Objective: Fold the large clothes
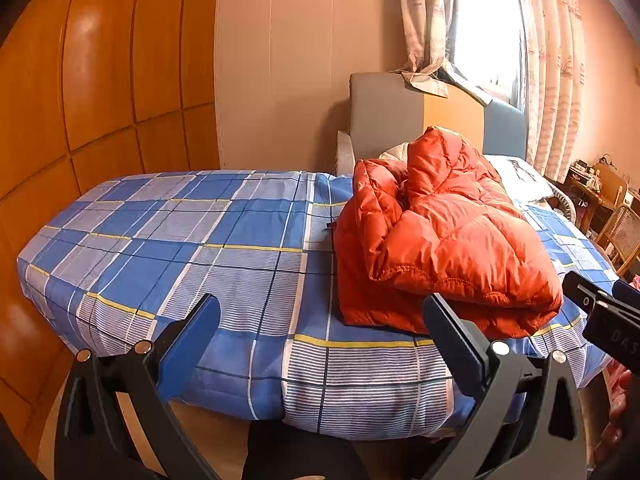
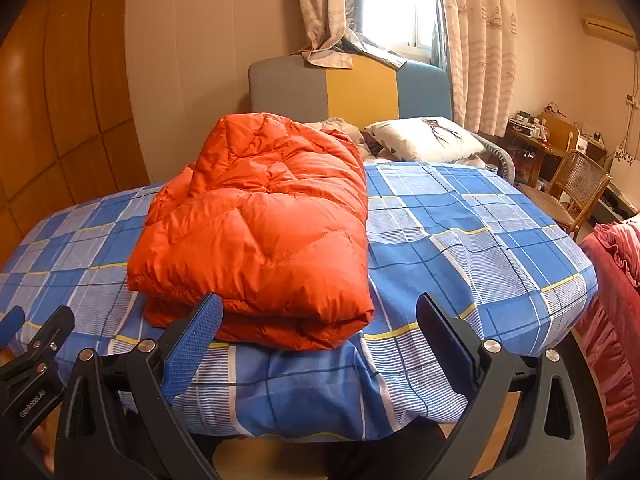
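Jacket [image 1: 448, 236], orange and puffy, lies bundled in rough folds on the checked bed [image 1: 180, 248], near the foot edge in front of you, its long axis running away toward the headboard [image 2: 352, 88]. From your left gripper [image 1: 320, 320] it sits ahead and to the right; from your right gripper [image 2: 318, 320] it sits ahead and to the left, so it lies between them. Both sets of jaws are spread wide, holding nothing. Neither hand looks clearly nearer.

Glossy quilted orange jacket [image 2: 256, 224] on matt checked cloth bedsheet [image 2: 460, 240]; glossy wooden wardrobe [image 1: 100, 80].
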The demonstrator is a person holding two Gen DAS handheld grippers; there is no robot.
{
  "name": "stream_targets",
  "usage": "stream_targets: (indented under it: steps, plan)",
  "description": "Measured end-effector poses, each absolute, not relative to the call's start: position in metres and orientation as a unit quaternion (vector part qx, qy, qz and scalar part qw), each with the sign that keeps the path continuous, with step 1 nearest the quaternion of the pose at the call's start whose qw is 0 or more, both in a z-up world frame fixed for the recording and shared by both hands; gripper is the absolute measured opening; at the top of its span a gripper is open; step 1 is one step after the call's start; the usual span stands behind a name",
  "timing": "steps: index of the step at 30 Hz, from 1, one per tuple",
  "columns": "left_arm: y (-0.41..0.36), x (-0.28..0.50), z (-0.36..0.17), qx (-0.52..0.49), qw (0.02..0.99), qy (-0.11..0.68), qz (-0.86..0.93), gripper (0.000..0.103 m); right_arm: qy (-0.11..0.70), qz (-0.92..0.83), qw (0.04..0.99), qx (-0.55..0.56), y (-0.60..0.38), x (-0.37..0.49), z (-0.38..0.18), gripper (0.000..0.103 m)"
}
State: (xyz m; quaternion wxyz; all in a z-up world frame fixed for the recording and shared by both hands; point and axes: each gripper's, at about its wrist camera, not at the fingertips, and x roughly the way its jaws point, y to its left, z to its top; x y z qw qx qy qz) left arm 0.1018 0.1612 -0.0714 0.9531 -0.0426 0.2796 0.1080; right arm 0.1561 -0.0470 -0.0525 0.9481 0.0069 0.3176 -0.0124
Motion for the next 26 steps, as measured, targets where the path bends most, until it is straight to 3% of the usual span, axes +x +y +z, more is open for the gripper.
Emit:
stream_targets:
  steps: [26]
  plan:
    - [0.165,0.103,-0.077,-0.048,0.95,0.287,0.115,0.101,0.331,-0.009,0.944,0.007,-0.045,0.159,-0.062,0.097]
